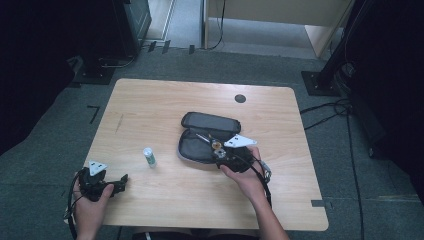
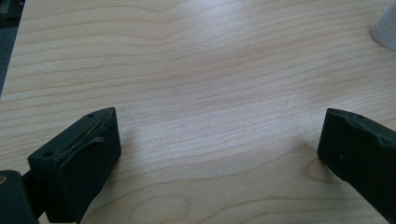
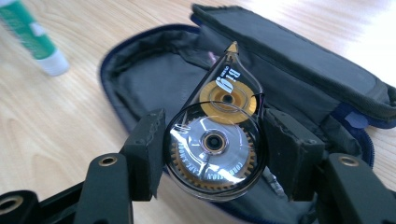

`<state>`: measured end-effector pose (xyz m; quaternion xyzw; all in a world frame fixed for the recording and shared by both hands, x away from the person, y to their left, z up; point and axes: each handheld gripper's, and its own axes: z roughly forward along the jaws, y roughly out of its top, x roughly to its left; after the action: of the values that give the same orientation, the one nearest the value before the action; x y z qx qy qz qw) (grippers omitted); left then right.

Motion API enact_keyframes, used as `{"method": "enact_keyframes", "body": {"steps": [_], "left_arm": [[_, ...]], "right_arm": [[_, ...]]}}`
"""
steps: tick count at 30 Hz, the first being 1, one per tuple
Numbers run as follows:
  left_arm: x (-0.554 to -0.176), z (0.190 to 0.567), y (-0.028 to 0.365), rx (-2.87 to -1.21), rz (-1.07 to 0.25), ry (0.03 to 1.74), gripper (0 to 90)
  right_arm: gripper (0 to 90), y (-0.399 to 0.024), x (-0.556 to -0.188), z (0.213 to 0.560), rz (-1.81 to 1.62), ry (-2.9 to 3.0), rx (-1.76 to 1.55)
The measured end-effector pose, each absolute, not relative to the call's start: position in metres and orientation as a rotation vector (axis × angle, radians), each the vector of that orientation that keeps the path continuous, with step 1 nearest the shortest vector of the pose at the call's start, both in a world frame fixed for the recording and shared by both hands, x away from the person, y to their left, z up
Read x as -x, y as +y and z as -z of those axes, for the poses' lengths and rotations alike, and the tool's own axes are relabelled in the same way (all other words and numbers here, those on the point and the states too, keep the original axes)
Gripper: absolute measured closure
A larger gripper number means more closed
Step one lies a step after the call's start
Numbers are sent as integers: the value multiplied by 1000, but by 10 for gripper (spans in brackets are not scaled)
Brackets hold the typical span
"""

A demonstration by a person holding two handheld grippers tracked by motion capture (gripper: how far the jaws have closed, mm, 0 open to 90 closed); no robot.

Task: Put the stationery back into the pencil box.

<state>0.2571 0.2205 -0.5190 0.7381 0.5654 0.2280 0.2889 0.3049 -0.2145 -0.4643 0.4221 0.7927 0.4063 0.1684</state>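
A clear teardrop-shaped correction tape dispenser [image 3: 227,95] with gold wheels sits between the pads of my right gripper [image 3: 215,144], which is shut on its sides. It hangs just above the open black zip pencil case [image 3: 154,79], tip pointing away. In the high view the right gripper [image 1: 220,151] holds the dispenser [image 1: 216,145] over the case [image 1: 210,121] at the table's middle. My left gripper [image 1: 122,181] rests near the front left corner. Its jaws stand wide apart over bare wood [image 2: 219,123], open.
A white and green glue stick [image 1: 149,157] stands upright between the two hands, lying blurred at the upper left [image 3: 32,39] in the right gripper view. The wooden table [image 1: 160,100] has a dark round grommet [image 1: 240,98] at the back. Cables [image 1: 330,107] lie on the floor right.
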Motion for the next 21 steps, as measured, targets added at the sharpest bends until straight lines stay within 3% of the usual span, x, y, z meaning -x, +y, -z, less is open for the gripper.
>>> {"method": "enact_keyframes", "body": {"steps": [21], "left_arm": [[-257,519,220,-1970,-608,1509,0]], "right_arm": [[411,-222,-332,487,-1034,2269,-1311]]}}
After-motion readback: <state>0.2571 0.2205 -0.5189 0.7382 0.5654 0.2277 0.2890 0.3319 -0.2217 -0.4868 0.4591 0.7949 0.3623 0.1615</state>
